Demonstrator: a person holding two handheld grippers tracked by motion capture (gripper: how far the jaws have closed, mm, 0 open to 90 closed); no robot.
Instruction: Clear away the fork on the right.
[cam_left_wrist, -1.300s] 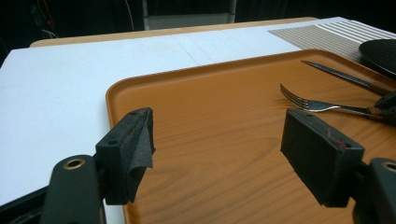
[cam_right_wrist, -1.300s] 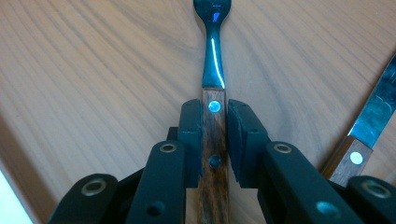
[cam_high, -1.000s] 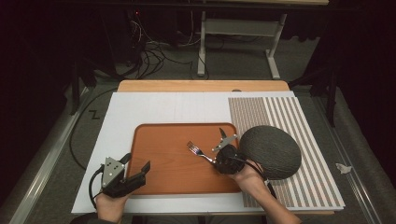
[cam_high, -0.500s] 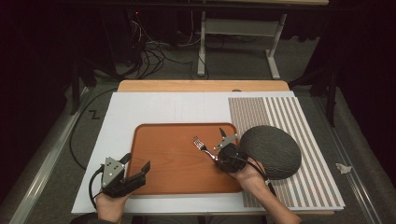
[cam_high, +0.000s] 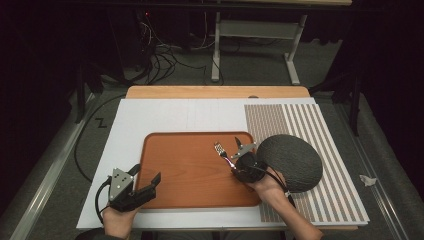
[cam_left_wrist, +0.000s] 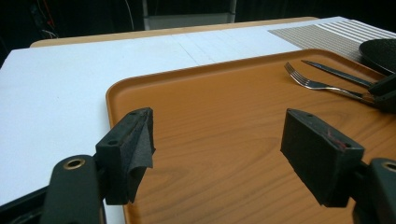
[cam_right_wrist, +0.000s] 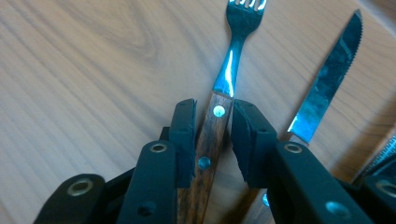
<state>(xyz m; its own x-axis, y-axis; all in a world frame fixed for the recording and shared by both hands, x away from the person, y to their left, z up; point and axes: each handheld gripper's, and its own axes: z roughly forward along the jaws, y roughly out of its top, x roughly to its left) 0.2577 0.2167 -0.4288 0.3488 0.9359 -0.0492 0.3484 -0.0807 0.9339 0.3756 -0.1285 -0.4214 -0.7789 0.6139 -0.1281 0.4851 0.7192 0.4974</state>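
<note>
Easing its jaws apart, the right gripper (cam_right_wrist: 212, 135) leaves the fork (cam_right_wrist: 219, 107) loose between them — set down near the tray's (cam_high: 165, 145) right edge; left gripper (cam_left_wrist: 219, 154) spread, idle.

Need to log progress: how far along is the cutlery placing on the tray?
Done, it seems: the knife lies on the tray. In hand: the fork lies beside it, its wooden handle between the right gripper jaws, which have just been opening with a gap at one pad. Left: withdrawing. The left gripper is open at the tray's corner.
</note>
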